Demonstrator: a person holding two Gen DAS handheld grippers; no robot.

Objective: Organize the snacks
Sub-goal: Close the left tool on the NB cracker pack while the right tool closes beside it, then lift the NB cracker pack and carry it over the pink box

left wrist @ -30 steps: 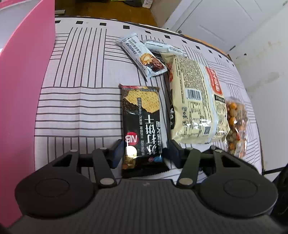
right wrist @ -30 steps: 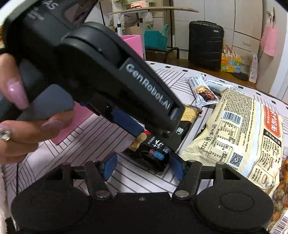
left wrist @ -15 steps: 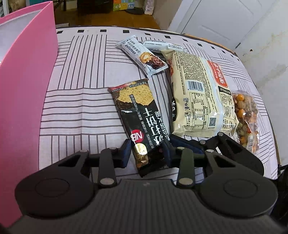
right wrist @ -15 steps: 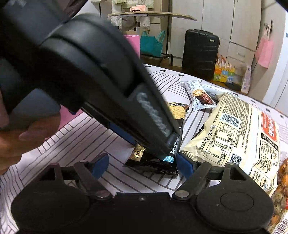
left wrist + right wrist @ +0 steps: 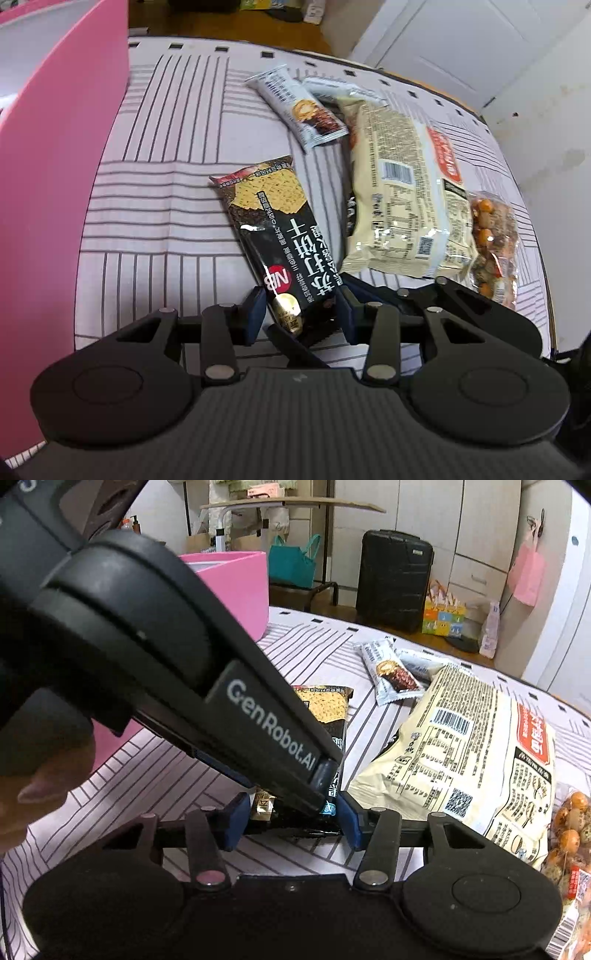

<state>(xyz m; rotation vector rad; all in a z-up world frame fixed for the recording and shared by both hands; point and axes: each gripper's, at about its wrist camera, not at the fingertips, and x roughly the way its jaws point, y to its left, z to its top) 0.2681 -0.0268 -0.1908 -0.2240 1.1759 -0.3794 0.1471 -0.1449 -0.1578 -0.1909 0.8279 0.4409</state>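
A black soda-cracker pack lies on the striped cloth, its near end between the blue pads of both grippers. My left gripper is closed on that end. My right gripper is closed on the same end from the right side, below the left one; the pack also shows there. A big cream noodle bag lies to the right, two white snack bars beyond it, and a clear bag of nuts at the far right.
A pink box stands along the left edge of the cloth, also seen in the right wrist view. The table ends just right of the nuts. A black suitcase and bags stand on the floor beyond.
The cracker pack has swung so its far end points left, away from the noodle bag. The right gripper has come in and closed on the near end beside the left one.
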